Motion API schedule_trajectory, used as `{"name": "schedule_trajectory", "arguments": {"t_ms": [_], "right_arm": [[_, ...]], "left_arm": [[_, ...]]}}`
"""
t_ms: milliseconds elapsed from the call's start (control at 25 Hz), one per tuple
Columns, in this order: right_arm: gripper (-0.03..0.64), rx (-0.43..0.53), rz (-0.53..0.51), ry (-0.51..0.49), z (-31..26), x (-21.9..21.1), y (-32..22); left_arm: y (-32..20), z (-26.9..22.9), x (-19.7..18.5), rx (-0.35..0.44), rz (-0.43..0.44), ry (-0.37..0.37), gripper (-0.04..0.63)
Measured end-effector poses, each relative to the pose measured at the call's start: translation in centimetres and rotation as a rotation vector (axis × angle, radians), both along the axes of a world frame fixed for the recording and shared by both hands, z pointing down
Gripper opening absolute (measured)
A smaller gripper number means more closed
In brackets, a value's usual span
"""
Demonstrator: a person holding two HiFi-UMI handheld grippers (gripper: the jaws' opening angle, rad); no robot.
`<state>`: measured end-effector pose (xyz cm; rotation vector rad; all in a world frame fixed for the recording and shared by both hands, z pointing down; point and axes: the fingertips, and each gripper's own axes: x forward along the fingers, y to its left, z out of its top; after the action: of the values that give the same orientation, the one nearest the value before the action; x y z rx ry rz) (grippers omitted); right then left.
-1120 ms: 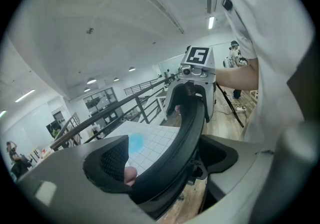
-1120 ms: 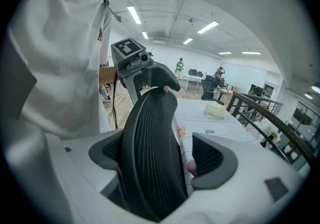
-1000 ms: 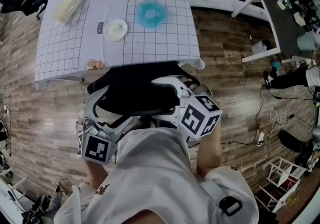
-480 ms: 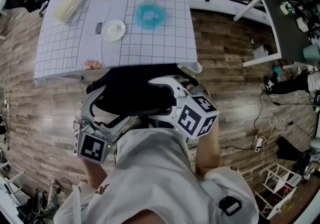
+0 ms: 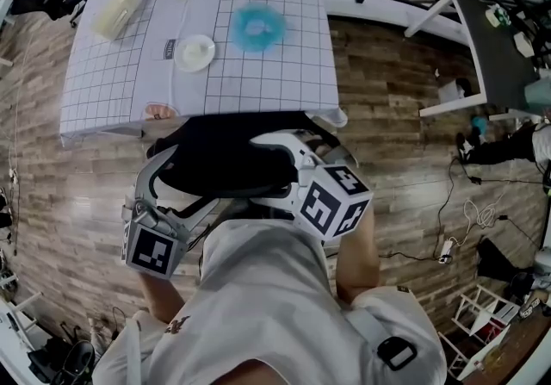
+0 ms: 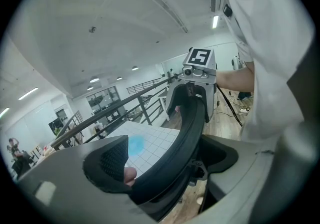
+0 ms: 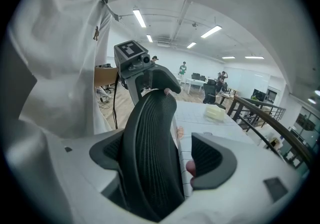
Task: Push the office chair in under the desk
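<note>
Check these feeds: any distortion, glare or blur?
Head view: sharp and evenly lit, though the wide lens bows the edges of the white grid-printed desk. Left gripper view: heavy fisheye, dark corners, black mesh office chair back bent into an arc. Right gripper view: same distortion, ceiling strip lights glaring mildly.

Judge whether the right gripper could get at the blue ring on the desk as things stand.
Probably not. The right gripper straddles the chair backrest, which stands between the person and the desk; the blue ring lies well across the desk's top.
</note>
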<state>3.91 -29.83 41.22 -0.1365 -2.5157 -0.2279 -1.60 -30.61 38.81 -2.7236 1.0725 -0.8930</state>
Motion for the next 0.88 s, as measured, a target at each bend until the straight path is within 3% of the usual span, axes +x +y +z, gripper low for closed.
{"name": "schedule_trajectory", "arguments": {"t_ms": [880], "right_arm": [[0.388, -0.015, 0.049, 0.029, 0.4, -1.7, -0.7]], "left_arm": [[-0.9, 0.4, -1.7, 0.002, 0.057, 0.0, 0.437]]}}
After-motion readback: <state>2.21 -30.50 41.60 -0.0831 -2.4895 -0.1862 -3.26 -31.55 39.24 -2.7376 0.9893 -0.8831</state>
